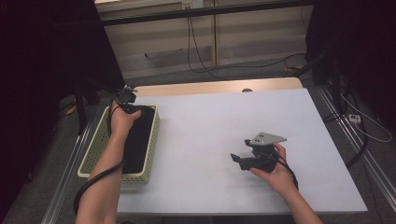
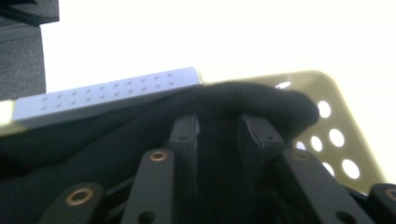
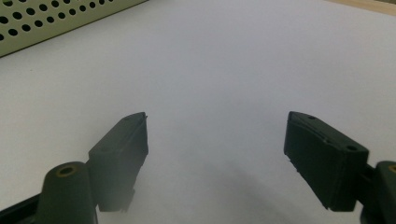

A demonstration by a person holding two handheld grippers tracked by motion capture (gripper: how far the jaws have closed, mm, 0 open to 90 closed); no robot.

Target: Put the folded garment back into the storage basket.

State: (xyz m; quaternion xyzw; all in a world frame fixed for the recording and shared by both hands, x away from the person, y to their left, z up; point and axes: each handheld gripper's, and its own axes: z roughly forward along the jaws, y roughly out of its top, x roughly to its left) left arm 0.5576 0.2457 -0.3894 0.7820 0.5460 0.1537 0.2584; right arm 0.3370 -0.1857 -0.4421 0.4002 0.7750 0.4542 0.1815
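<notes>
Here the left hand-held gripper [image 2: 218, 135] pinches black cloth [image 2: 116, 135] hiding the basket [image 1: 95, 140] floor; the right hand-held gripper [image 3: 217, 140] gapes empty.

In the high view the person's left hand [image 1: 122, 116] covered most of the left gripper [image 1: 127, 99], so its jaw tips could not be made out there. The black cloth [image 1: 140, 137] hid the floor of the basket [image 1: 95, 140], and the forearm hid part of the cloth. Both forearms were cut off by the bottom edge.

In the left gripper view the jaws pressed into the cloth [image 2: 243, 100]; whether a fold lay between them was too dark to tell. The basket wall [image 2: 327, 121] ran out of the picture at the right.

In the right gripper view the basket [image 3: 56, 18] was cut off at the top left corner, and the body of the right gripper [image 3: 217, 158] by the bottom edge.
</notes>
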